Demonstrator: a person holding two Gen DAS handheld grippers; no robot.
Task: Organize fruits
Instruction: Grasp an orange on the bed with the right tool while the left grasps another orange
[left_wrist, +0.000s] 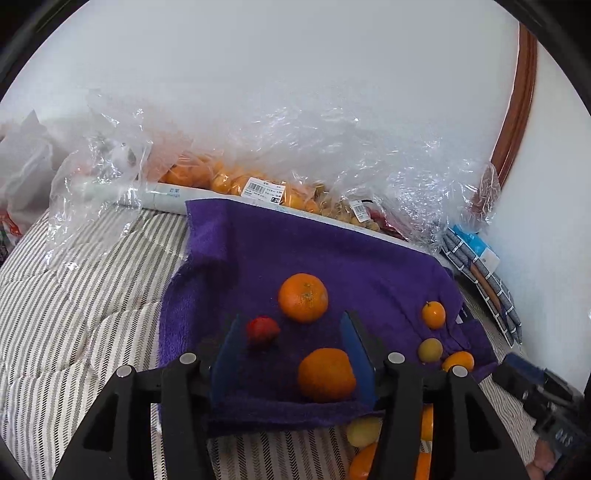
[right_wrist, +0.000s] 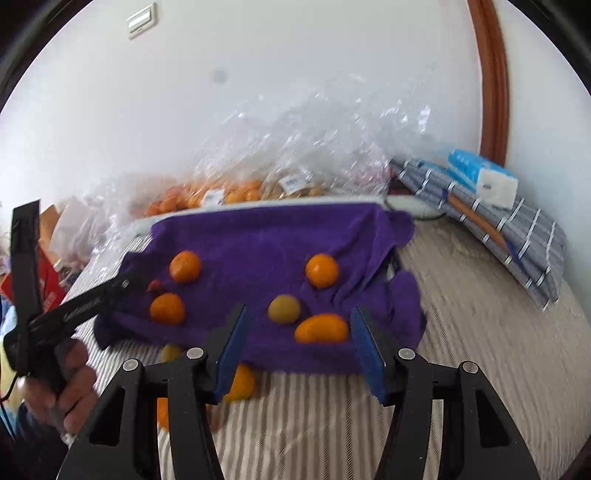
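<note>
A purple towel (left_wrist: 295, 243) lies on the striped bedding and carries loose fruit. My left gripper (left_wrist: 291, 328) is open and empty, just above the towel; an orange (left_wrist: 325, 374) sits between its fingers near the right one, a red fruit (left_wrist: 262, 329) by the left one. Another orange (left_wrist: 303, 297) lies beyond. My right gripper (right_wrist: 299, 319) is open and empty over the towel's (right_wrist: 258, 236) near edge, around an elongated orange fruit (right_wrist: 322, 328) and a yellow-green fruit (right_wrist: 283, 309). A small orange (right_wrist: 321, 270) lies farther back.
Clear plastic bags of oranges (left_wrist: 236, 181) line the wall behind the towel. More fruit (left_wrist: 364, 432) lies on the bedding (left_wrist: 81, 295) below the towel's near edge. Folded checked cloth and a tissue pack (right_wrist: 484, 177) sit at the right. The left gripper shows in the right wrist view (right_wrist: 96, 295).
</note>
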